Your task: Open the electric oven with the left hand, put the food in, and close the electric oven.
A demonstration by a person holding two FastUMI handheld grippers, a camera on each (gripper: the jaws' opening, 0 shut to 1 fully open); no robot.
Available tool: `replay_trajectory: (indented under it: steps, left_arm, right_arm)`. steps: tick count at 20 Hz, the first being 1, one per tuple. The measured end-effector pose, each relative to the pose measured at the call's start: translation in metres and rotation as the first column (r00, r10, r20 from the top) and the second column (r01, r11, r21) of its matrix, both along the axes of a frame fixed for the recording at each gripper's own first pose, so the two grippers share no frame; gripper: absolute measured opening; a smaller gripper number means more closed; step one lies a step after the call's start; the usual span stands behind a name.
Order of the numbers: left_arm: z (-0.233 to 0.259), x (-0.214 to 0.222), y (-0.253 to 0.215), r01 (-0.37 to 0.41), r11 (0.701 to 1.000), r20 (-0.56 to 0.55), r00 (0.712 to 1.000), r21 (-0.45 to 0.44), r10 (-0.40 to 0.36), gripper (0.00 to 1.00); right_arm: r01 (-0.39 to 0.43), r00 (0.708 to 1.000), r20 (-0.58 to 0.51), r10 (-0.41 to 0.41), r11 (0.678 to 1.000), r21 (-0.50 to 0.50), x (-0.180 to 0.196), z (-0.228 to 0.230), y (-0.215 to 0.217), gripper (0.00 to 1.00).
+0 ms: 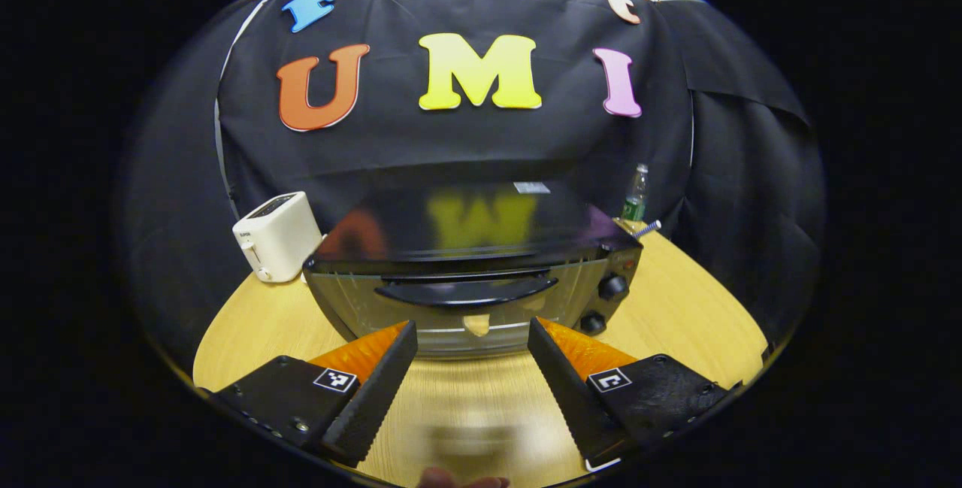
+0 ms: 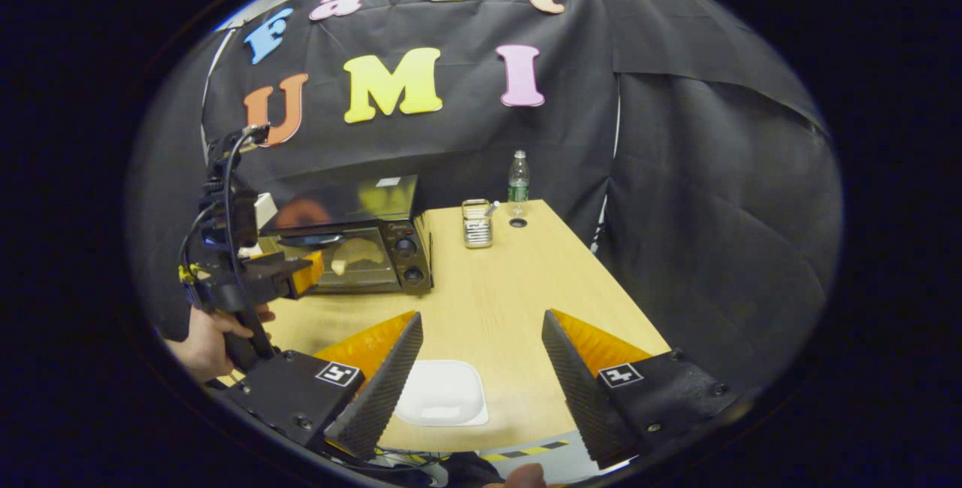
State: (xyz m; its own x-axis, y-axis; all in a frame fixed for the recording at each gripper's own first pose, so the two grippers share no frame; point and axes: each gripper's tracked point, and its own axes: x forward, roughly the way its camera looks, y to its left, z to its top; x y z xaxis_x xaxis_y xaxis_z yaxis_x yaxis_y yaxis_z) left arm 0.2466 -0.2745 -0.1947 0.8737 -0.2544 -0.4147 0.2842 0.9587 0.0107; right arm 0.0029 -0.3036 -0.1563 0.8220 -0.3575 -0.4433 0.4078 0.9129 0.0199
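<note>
Two grippers, both spread wide and holding nothing. Biggest thing is the wooden table (image 2: 518, 285), with the shiny black electric oven (image 1: 466, 277) on it, door shut, pale food (image 1: 476, 324) visible behind the glass. Left gripper (image 1: 472, 337) sits just in front of the oven's curved black handle (image 1: 466, 291), right gripper (image 2: 481, 337) well back over a white square dish (image 2: 442, 393). Looks like a closing-stage or pre-open moment; next move, I'd guess, involves that handle.

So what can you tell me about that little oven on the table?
The electric oven is a small countertop box with a glossy dark top that mirrors the wall behind. Its glass door is shut, with a curved dark handle across the upper edge and two round knobs stacked on its right side. Something pale sits inside behind the glass. It stands on the wooden table, beside a white toaster. Nothing grips it; the left gripper is open in front.
</note>
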Motion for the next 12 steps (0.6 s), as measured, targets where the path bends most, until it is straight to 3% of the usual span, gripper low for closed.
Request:
replay_trajectory:
  steps: [5,11,12]
  left_arm:
    - [0.053,-0.013,0.002,-0.03,0.998,0.062,0.998,-0.05,0.034,0.96]
    - [0.15,-0.082,0.024,-0.03,0.99,0.196,0.979,-0.139,0.057,0.95]
    - [0.163,-0.096,0.028,-0.028,0.987,0.209,0.976,-0.156,0.061,1.0]
  right_arm:
    - [-0.075,0.993,0.094,0.076,0.997,-0.017,0.027,0.032,-0.01,1.0]
    - [-0.166,0.953,0.248,0.176,0.984,-0.061,0.045,0.082,0.017,0.97]
    - [-0.179,0.943,0.273,0.189,0.982,-0.062,0.04,0.091,0.027,0.99]
